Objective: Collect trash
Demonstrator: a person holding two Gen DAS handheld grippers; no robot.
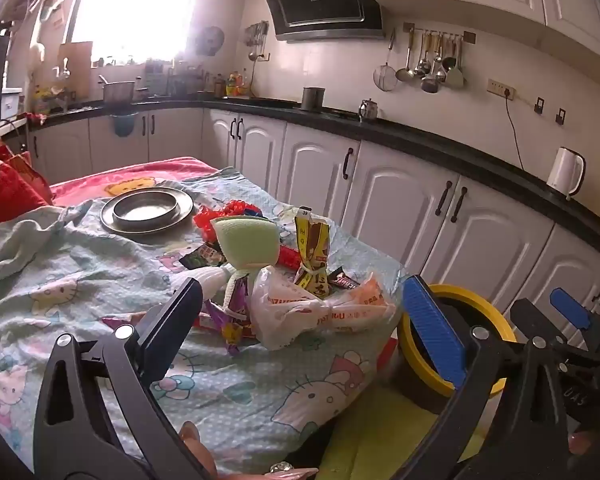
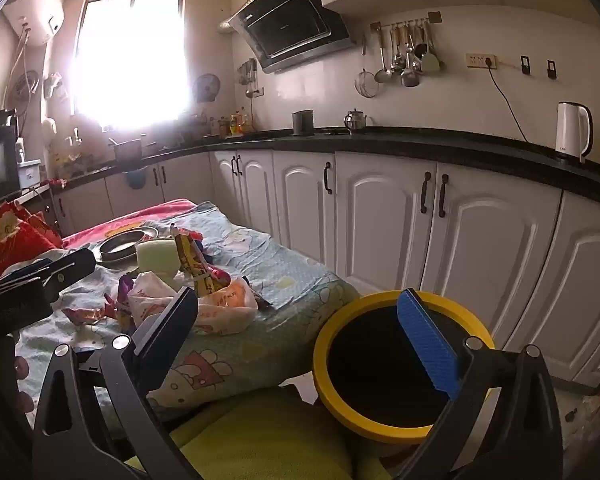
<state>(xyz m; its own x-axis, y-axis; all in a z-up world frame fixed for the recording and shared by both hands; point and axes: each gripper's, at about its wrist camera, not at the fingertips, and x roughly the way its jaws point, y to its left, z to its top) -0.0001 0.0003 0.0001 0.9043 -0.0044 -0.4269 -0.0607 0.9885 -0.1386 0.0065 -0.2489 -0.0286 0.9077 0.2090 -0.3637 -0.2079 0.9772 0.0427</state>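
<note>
Both grippers' fingers are spread wide and hold nothing: the left gripper [image 1: 300, 320] hangs just short of the trash [image 1: 284, 276] heaped mid-table [image 1: 40, 280], seemingly lined up to pick; the right gripper [image 2: 300, 336] spans the gap to the bin [image 2: 400, 364], which stands beside the table edge, presumably for short drops

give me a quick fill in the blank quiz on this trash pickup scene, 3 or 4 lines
1. The bin beside the table has a ____ rim.
2. The trash lies on a cloth printed with cartoon ____.
3. Both the left tongs and the right tongs stand ____, holding nothing.
4. The kettle on the counter is ____.

Missing words: yellow; cats; open; white
</note>
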